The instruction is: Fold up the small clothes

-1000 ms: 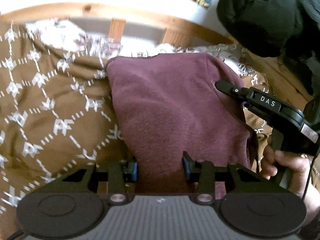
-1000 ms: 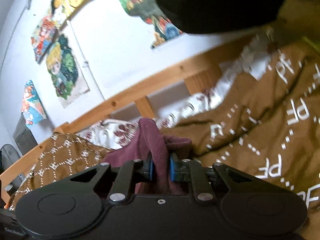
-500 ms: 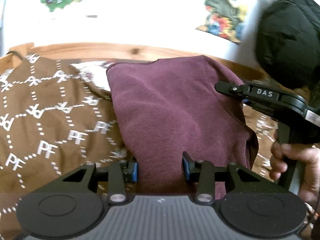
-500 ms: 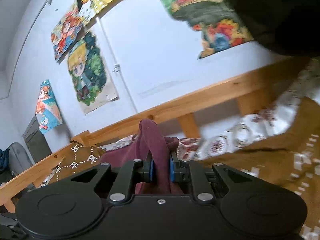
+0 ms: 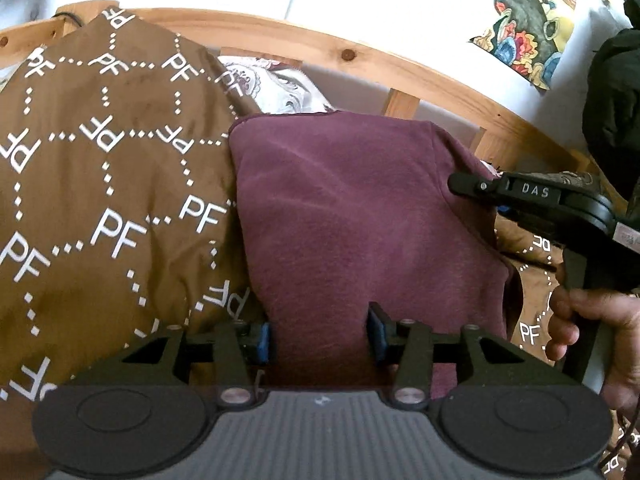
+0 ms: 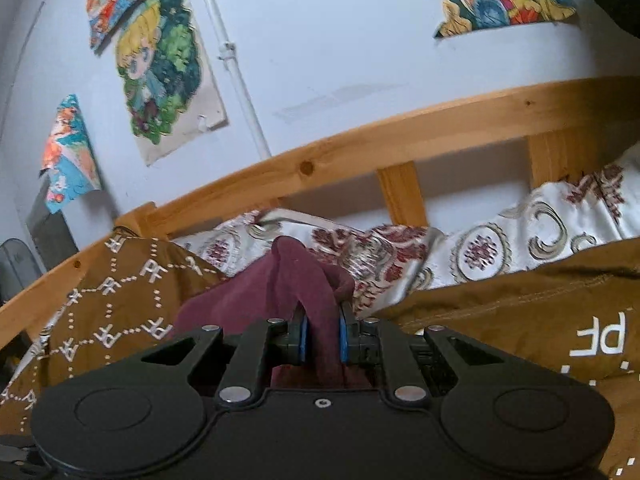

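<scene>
A maroon garment (image 5: 352, 216) hangs spread between my two grippers over a brown blanket (image 5: 100, 184) printed with white "PF" letters. My left gripper (image 5: 318, 334) has the garment's near edge between its blue pads (image 5: 262, 338). Its jaws are opening, and the cloth still fills the gap from pad to pad. My right gripper (image 6: 320, 340) is shut on a bunched fold of the same garment (image 6: 296, 280). In the left wrist view the right gripper (image 5: 460, 182) bites the garment's right side, and a person's hand (image 5: 588, 324) holds its handle.
A wooden bed rail (image 5: 360, 60) runs behind the blanket, against a white wall with colourful posters (image 6: 160, 68). A white and red patterned sheet (image 6: 480, 252) lies along the rail. A dark bulky garment (image 5: 612, 100) hangs at the upper right.
Both grippers have swept sideways across the bed with the garment held between them. The left jaws stand a little wider than before. The right grip is unchanged.
</scene>
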